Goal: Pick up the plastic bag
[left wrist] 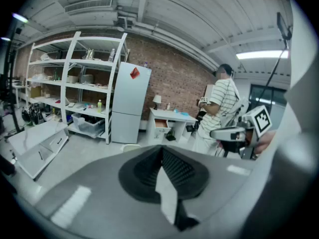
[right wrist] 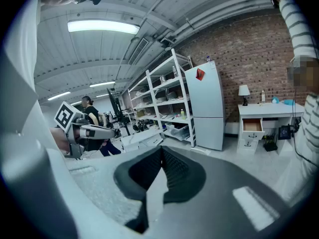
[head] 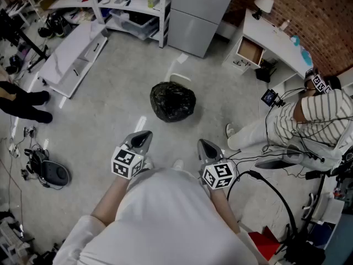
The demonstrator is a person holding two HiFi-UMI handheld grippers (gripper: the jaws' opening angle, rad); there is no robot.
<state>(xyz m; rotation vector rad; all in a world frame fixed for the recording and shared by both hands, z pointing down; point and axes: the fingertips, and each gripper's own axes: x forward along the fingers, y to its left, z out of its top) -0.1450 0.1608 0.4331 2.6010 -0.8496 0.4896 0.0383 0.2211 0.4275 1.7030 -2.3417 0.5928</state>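
Note:
A filled black plastic bag (head: 172,101) sits on the grey concrete floor ahead of me. My left gripper (head: 145,133) hangs at waist height, short of the bag and to its left, jaws shut with nothing between them. My right gripper (head: 203,143) hangs beside it, short of the bag and to its right, also shut and empty. In the left gripper view the closed left gripper (left wrist: 161,148) points at the far wall, and the right gripper (left wrist: 215,133) shows at the right. In the right gripper view the shut right gripper (right wrist: 161,149) points across the room. The bag is hidden in both gripper views.
A person in a striped shirt (head: 314,120) sits at the right, cables (head: 276,192) trailing on the floor. A grey fridge (head: 198,10), white shelves (head: 127,4) and a white desk (head: 270,37) line the far wall. A flat white panel (head: 74,54) lies at left.

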